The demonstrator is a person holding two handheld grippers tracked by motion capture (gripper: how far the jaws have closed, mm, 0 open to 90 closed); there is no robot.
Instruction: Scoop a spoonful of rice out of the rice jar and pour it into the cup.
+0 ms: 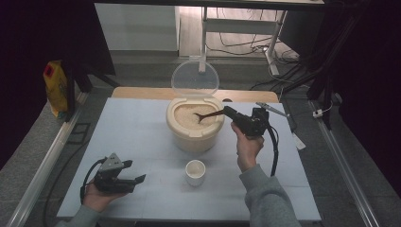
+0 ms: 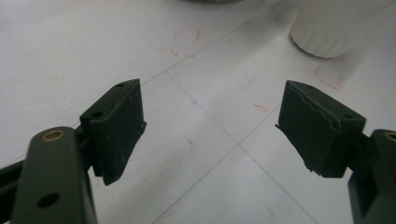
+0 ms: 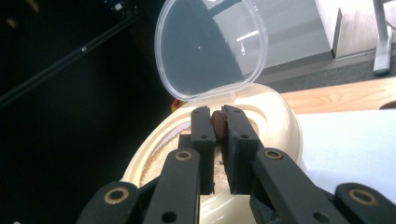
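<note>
High view, right gripper: the black right gripper (image 1: 228, 112) is held up in the person's right hand (image 1: 248, 144) at the right side of the round cream rice container (image 1: 195, 127), its jaws pinched on the handle of a dark brown wooden spoon (image 1: 209, 115).
Spoon: its bowl end lies in the pale rice (image 1: 188, 116) inside the container, the handle slanting up to the gripper.
Right gripper view: the two black jaws stand almost together with the brown handle (image 3: 218, 123) clamped between them, the cream rim of the container just beyond.
Lid: the container's clear plastic hinged lid (image 1: 195, 78) stands upright at the back of the container.
Cup: a small white ribbed cup (image 1: 195, 172) stands on the white table (image 1: 137, 137) just in front of the container, between the two hands.
Left gripper: the black left gripper (image 1: 138, 179) rests low over the near left part of the table in the left hand (image 1: 97, 196), well apart from the container.
Left gripper view: its jaws are spread wide with bare table between them, and the cup's base (image 2: 334, 28) shows at the upper right.
Far left: a yellow bag (image 1: 56, 87) stands off the table.
</note>
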